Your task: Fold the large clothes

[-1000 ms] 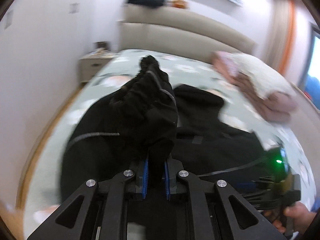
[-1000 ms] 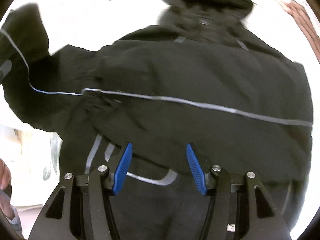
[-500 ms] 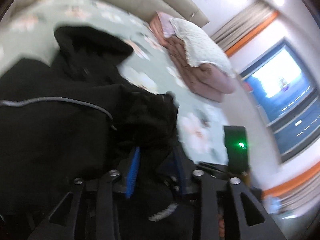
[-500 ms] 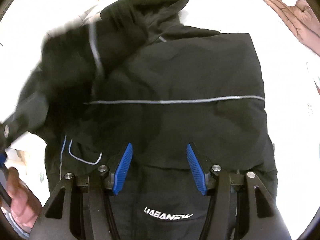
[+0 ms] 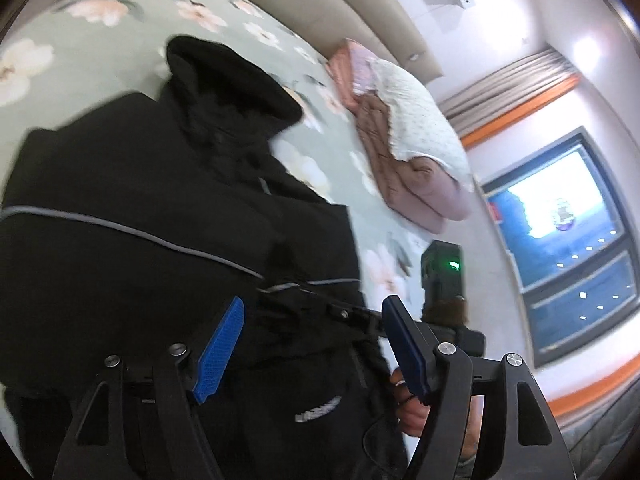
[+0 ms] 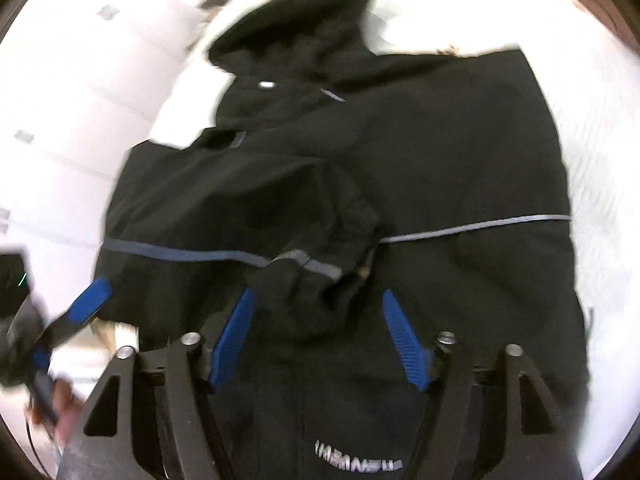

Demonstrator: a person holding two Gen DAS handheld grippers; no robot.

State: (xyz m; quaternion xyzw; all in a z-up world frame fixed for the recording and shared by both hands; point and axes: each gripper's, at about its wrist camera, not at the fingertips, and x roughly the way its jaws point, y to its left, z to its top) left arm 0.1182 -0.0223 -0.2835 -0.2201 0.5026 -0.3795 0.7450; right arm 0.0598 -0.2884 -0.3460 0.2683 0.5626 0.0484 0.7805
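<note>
A large black hooded jacket with a thin grey stripe lies spread on the bed, hood toward the headboard. Its left sleeve is folded across the chest, cuff near the middle. My left gripper is open and empty, just above the jacket's lower half. My right gripper is open and empty too, hovering over the folded sleeve cuff. The right gripper's body, with a green light, shows in the left wrist view, and one blue left finger shows at the left of the right wrist view.
The bed has a green floral sheet and a beige headboard. A pink quilt with a white pillow lies at the bed's far right. A window and an orange-trimmed curtain are on the right wall.
The left gripper carried the sleeve across the jacket, then opened and let it go. The sleeve now lies folded over the chest. The right gripper stayed open.
</note>
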